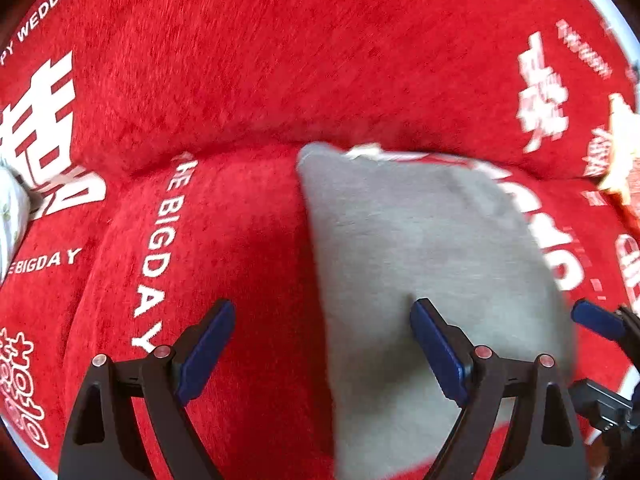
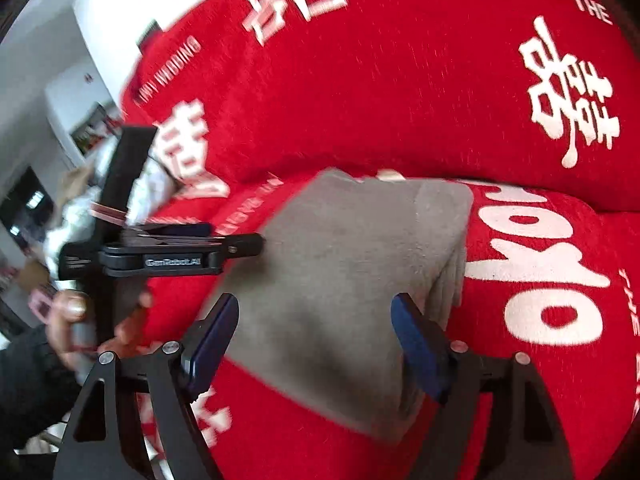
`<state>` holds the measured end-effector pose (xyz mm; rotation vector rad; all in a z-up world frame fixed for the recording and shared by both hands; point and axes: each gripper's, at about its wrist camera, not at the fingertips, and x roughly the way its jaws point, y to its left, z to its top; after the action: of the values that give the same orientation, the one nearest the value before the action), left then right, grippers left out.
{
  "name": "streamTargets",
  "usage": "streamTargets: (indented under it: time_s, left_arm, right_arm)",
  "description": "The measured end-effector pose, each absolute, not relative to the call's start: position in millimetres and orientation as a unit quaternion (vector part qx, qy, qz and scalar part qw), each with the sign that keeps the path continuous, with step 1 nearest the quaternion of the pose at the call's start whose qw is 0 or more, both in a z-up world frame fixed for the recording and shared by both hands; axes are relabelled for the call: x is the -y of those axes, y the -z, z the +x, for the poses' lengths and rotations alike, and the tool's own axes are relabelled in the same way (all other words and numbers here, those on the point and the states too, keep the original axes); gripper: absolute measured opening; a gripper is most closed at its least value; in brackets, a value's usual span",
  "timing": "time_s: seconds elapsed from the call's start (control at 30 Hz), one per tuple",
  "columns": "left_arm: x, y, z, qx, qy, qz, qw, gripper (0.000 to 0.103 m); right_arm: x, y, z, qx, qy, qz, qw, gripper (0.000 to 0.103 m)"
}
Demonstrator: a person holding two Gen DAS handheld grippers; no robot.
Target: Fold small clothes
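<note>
Red plush sofa cover (image 1: 248, 240), printed with white wedding lettering, fills both views and carries the work. Nearest in the left wrist view, the left tool (image 1: 322, 344) is seen with its blue-padded fingers spread wide apart and nothing held between them; one finger hangs over the red seat, the other over grey cloth. In the right wrist view the right tool (image 2: 316, 340) is likewise parted and empty, poised just above the same cloth. Just beyond both, the grey garment (image 2: 344, 264) lies on the seat cushion as a compact rectangular packet, with stacked layers shown at its right edge, so several folds are judged to be done already. A sliver of white at its far edge may be a label or lining, though the blur leaves this uncertain. What is left appears small: perhaps a last smoothing, or setting the packet aside. Further back the sofa's backrest (image 1: 320, 60) rises, and a pale patterned cloth (image 1: 10, 216) is glimpsed at the far left, possibly another piece awaiting folding.
</note>
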<state>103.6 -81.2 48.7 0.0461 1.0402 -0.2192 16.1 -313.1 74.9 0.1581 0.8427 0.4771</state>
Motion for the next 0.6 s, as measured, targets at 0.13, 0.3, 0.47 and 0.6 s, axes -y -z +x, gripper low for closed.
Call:
streamTargets:
  time_s: [0.13, 0.3, 0.47, 0.6]
  left_arm:
    - [69, -38, 108, -0.513, 0.11, -0.004, 0.851, 0.099]
    - [52, -52, 103, -0.5, 0.113, 0.004, 0.858, 0.099]
    - [20, -49, 117, -0.522, 0.127, -0.062, 0.841, 0.099]
    - [37, -35, 123, -0.545, 0.176, -0.1, 0.814, 0.099]
  right_arm:
    - [325, -38, 38, -0.461, -0.217, 0.098, 0.855, 0.079]
    - [364, -48, 24, -0.446, -0.149, 0.121, 0.874, 0.081]
    - [439, -45, 20, -0.437, -0.09, 0.236, 0.863, 0.084]
    - [450, -30, 37, -0.437, -0.124, 0.335, 0.825, 0.085]
